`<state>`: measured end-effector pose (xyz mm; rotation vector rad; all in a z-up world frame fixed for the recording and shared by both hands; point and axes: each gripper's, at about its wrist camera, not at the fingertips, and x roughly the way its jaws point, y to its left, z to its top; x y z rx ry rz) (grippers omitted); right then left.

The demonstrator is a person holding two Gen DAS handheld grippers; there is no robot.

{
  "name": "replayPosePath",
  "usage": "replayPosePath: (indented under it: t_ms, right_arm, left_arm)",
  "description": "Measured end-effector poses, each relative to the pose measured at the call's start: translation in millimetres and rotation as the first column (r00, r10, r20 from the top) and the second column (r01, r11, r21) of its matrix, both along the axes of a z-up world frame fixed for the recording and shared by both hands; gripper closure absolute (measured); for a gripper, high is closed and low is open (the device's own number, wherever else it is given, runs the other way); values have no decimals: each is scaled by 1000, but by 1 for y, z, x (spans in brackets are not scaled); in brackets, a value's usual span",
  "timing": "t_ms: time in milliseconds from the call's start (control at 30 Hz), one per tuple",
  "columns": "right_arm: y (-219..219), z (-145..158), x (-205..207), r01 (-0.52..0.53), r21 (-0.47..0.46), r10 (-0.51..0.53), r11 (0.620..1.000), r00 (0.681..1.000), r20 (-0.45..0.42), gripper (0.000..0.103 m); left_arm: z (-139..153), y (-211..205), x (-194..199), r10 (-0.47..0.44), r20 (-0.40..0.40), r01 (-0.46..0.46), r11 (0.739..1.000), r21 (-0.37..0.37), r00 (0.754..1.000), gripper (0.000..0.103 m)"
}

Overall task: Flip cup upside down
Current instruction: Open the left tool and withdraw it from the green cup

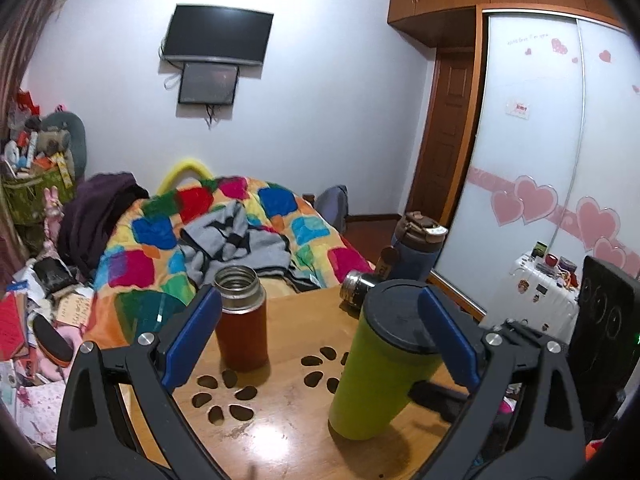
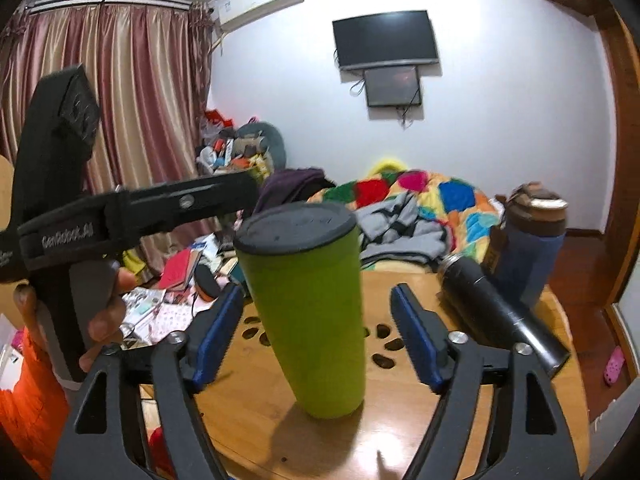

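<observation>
A lime-green tumbler with a black lid point(image 1: 380, 364) stands leaning on the wooden table point(image 1: 280, 432). In the right wrist view the tumbler point(image 2: 312, 320) stands between the open blue fingers point(image 2: 216, 340) of my right gripper point(image 2: 318, 336), touching neither pad. My left gripper point(image 1: 320, 340) is open; its right blue finger point(image 1: 448, 336) overlaps the tumbler's lid edge and its left finger point(image 1: 192, 340) is beside a brown flask. The left gripper's body point(image 2: 132, 208) shows at the left of the right wrist view, held by a hand.
A brown open-topped flask point(image 1: 242, 320) stands left of the tumbler. A black steel bottle point(image 2: 504, 312) lies on its side at the table's right. A dark blue bottle with a brown cap point(image 2: 528, 248) stands behind it. A bed with a colourful quilt point(image 1: 224, 248) lies beyond the table.
</observation>
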<state>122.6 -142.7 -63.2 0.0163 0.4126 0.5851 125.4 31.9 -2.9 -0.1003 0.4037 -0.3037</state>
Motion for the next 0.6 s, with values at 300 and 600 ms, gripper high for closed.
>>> replayPosePath:
  t_ms: [300,600]
  right_arm:
    - [-18,31,-35,73,32,-76,997,992,103,19]
    - [-32,51,-60,126,50,-132,991,980,150,15]
  left_arm:
    - [10,-4,-45,69,89,-73,996,43,994,3]
    - [11,-17,-79,119,143,-134,986,98,983,0]
